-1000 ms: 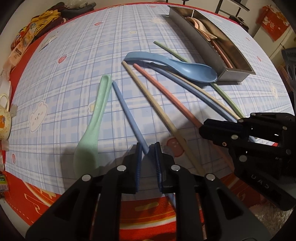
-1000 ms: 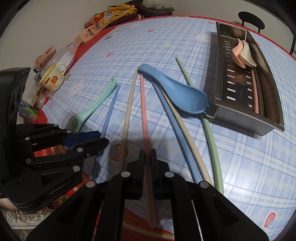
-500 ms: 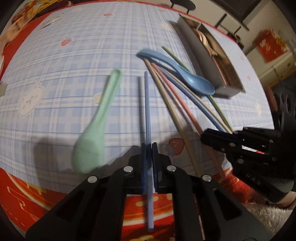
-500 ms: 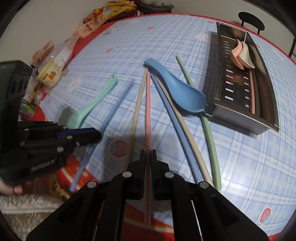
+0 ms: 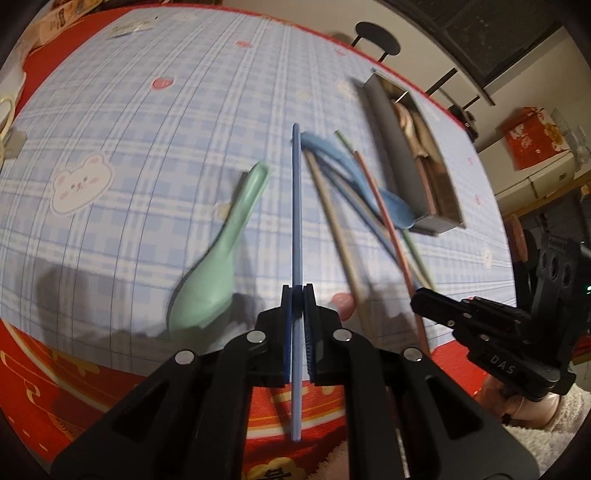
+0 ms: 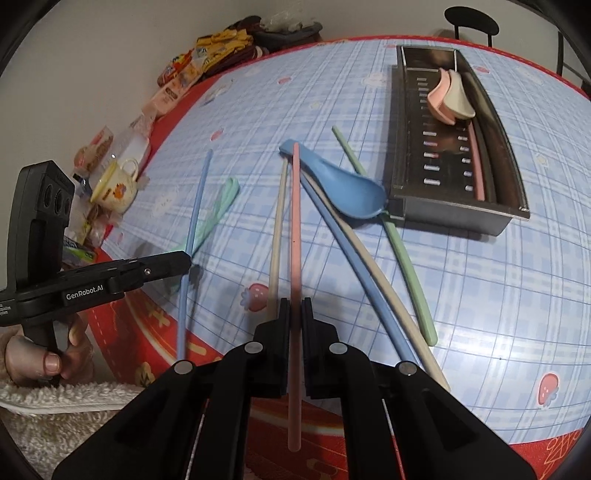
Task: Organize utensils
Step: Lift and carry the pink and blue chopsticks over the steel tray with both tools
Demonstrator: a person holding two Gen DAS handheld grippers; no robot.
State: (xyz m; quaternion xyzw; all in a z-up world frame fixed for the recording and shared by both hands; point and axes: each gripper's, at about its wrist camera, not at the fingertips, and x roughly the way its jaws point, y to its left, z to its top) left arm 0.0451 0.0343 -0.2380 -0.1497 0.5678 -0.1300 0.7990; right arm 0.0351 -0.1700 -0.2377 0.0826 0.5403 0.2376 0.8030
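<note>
My left gripper is shut on a blue chopstick and holds it above the table; the stick also shows in the right wrist view. My right gripper is shut on a pink chopstick, lifted over the cloth. A green spoon, a blue spoon, a beige chopstick, another blue chopstick, a second beige one and a green chopstick lie on the table. The steel utensil tray at the right holds a pink spoon, a cream spoon and a pink chopstick.
A checked blue cloth covers the table, with a red border at the near edge. A yellow mug and snack packets sit along the far left edge. A black chair stands behind the table.
Both grippers closed on their chopsticks and lifted them off the table. The left one swung its blue stick toward the middle and the views tilted up.
</note>
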